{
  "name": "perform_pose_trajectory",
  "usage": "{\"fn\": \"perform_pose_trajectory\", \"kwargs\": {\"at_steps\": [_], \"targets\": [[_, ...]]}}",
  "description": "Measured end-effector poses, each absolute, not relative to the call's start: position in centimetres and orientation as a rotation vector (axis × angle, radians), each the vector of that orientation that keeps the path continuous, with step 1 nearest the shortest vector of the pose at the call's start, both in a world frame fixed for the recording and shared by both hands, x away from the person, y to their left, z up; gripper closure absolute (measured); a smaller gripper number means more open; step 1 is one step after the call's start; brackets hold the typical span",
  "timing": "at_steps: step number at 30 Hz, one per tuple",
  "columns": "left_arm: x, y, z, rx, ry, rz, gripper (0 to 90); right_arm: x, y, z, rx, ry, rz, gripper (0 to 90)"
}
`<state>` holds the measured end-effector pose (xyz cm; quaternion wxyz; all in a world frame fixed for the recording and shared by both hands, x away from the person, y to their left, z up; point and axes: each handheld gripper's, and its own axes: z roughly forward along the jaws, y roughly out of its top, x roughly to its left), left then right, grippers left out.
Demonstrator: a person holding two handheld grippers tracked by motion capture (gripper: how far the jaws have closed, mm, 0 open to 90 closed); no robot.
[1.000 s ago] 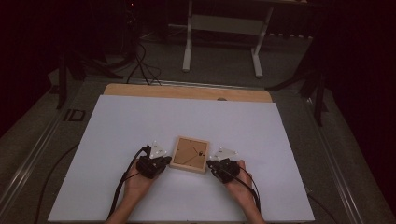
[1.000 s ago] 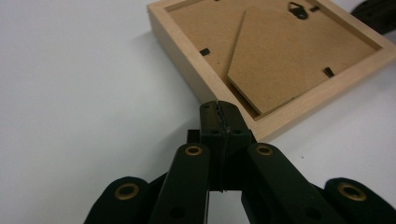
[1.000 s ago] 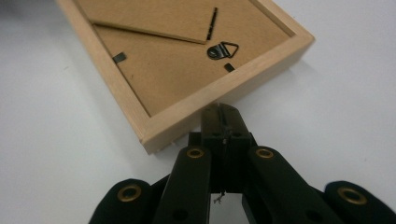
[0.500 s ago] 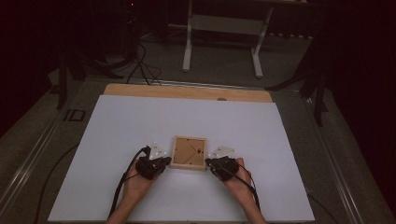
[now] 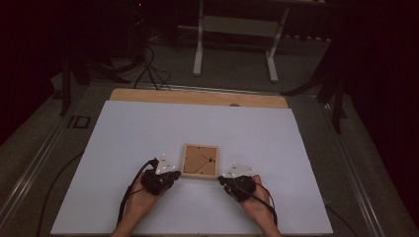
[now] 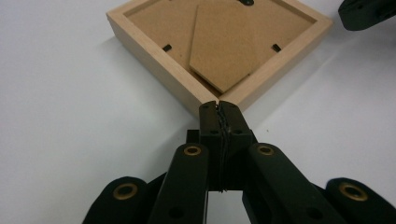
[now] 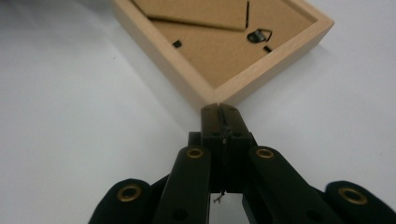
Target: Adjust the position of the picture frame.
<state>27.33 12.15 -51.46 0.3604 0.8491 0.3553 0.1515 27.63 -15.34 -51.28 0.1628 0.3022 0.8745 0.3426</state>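
Showing both grippers at the near corners of a frame, jaws shut, nothing held. L gripper (image 6: 218,108): tips meet the frame's (image 6: 154,51) near-left corner; R gripper (image 7: 219,112) sits likewise at the near-right corner. Frame lies face down, mid-table on the white sheet (image 5: 123,128), backing board (image 6: 224,46) w/ stand flap up, hanger (image 7: 258,35) toward its far side. Step in hand, prob.: squaring or nudging the frame w/ closed tips. Next move likely calls for opening the jaws to grip an edge, or even pushes from both sides so it doesn't spin.
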Motion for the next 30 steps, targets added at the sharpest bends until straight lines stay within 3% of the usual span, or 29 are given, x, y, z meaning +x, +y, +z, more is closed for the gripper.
{"fn": "perform_pose_trajectory", "kwargs": {"at_steps": [30], "targets": [[27.8, 11.1, -52.5, 2.251, 0.906, 0.377, 88.1, 28.5, -14.8, -52.3, 0.881, 2.515, 0.956, 89.9]]}}
